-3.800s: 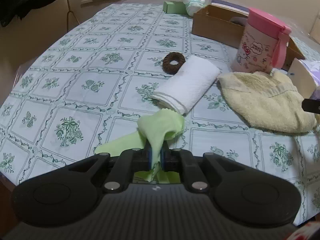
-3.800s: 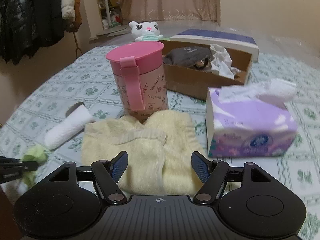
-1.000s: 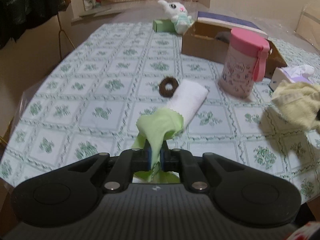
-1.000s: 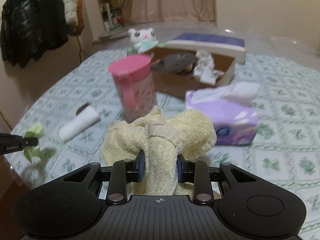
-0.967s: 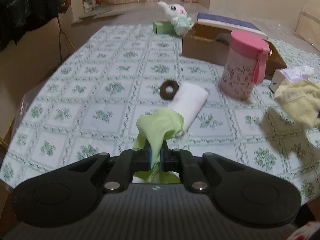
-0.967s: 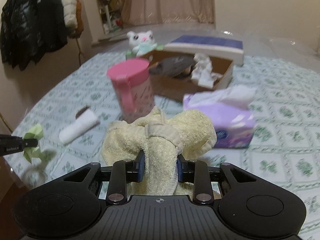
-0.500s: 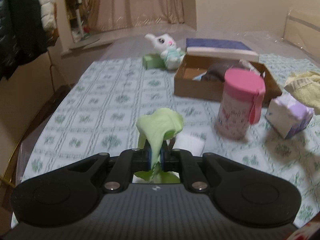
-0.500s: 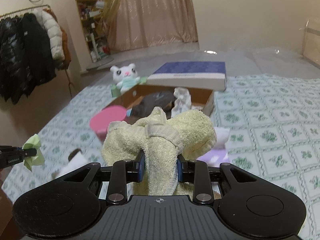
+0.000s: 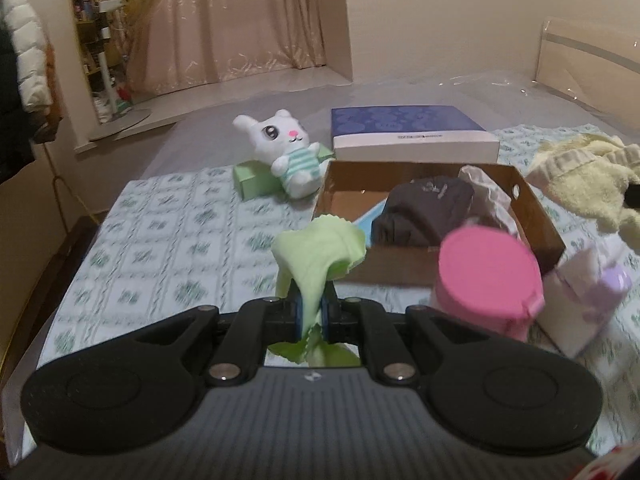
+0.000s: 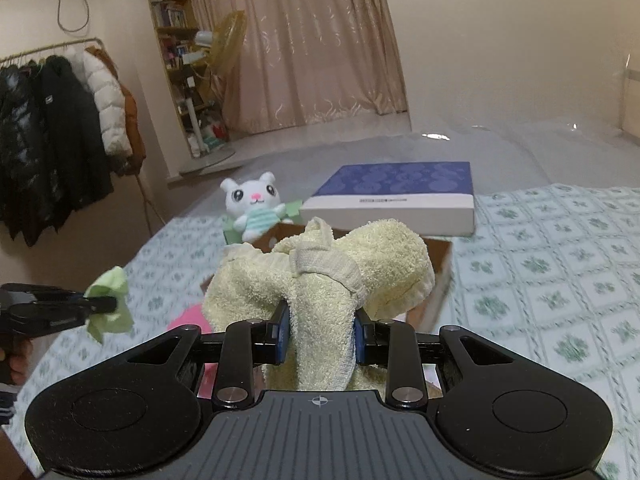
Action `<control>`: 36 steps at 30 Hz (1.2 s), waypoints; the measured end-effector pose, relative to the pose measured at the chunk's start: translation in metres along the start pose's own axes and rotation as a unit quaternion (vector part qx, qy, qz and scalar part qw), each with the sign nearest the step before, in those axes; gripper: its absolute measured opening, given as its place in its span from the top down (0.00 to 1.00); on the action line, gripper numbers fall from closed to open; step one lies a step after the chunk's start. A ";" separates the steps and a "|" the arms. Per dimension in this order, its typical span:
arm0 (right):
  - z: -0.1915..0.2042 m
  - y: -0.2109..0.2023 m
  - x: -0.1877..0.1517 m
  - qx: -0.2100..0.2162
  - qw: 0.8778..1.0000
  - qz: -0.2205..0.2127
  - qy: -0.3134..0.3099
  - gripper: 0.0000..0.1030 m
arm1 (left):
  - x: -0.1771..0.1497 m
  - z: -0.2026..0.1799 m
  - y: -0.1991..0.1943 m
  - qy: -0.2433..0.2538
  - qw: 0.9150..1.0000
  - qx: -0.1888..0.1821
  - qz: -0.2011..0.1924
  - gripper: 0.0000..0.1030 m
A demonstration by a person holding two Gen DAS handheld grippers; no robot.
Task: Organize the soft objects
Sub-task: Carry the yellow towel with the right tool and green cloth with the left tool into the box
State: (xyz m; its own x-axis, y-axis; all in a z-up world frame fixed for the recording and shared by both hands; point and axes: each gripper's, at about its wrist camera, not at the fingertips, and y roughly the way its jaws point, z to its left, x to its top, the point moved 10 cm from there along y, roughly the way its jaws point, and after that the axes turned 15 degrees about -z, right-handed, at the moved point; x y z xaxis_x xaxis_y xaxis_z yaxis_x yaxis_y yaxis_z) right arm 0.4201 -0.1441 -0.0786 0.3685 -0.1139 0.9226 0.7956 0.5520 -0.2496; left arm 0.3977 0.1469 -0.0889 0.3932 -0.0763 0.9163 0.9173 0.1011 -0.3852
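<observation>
My left gripper [image 9: 311, 312] is shut on a light green cloth [image 9: 320, 248], held in the air just short of the open cardboard box [image 9: 536, 216]. That box holds a dark garment [image 9: 424, 208] and a pale crumpled cloth [image 9: 488, 188]. My right gripper [image 10: 320, 332] is shut on a bunched yellow towel [image 10: 320, 272], lifted above the box's near right side; the towel [image 9: 580, 176] shows at the right edge of the left wrist view. In the right wrist view the left gripper [image 10: 108, 302] with the green cloth [image 10: 110, 304] sits at the left edge.
A pink-lidded cup [image 9: 488, 276] and a purple tissue box [image 9: 588, 300] stand just in front of the cardboard box. A white plush bunny [image 9: 288, 152] leans on a green block [image 9: 256, 176] beyond it, beside a blue-topped flat box [image 9: 408, 128]. Coats [image 10: 60, 128] hang at left.
Both grippers have risen and advanced toward the cardboard box with their cloths still gripped. The rolled white towel and brown ring have dropped out of the left wrist view.
</observation>
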 end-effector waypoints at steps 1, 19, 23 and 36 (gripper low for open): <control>-0.001 0.008 0.003 0.002 1.000 -0.003 0.002 0.70 | 0.005 -0.001 0.010 0.003 1.000 0.000 -0.001 0.91; -0.034 0.115 0.006 -0.004 0.999 0.018 -0.027 0.70 | 0.045 -0.049 0.150 0.041 0.998 -0.047 0.018 0.91; -0.038 0.130 0.002 -0.002 0.999 0.023 -0.027 0.70 | 0.039 -0.055 0.170 0.046 0.997 -0.053 0.028 0.91; -0.047 0.164 -0.009 0.004 0.999 0.035 -0.038 0.70 | 0.038 -0.071 0.221 0.053 0.996 -0.070 0.025 0.86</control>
State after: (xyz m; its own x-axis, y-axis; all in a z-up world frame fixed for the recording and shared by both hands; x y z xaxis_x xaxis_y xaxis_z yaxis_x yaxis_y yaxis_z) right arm 0.5692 -0.0912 -0.1418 0.3854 -0.0126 0.9226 0.7655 0.5626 -0.3121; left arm 0.6200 0.0964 -0.1468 0.4368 -0.1805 0.8813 0.8930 -0.0308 -0.4490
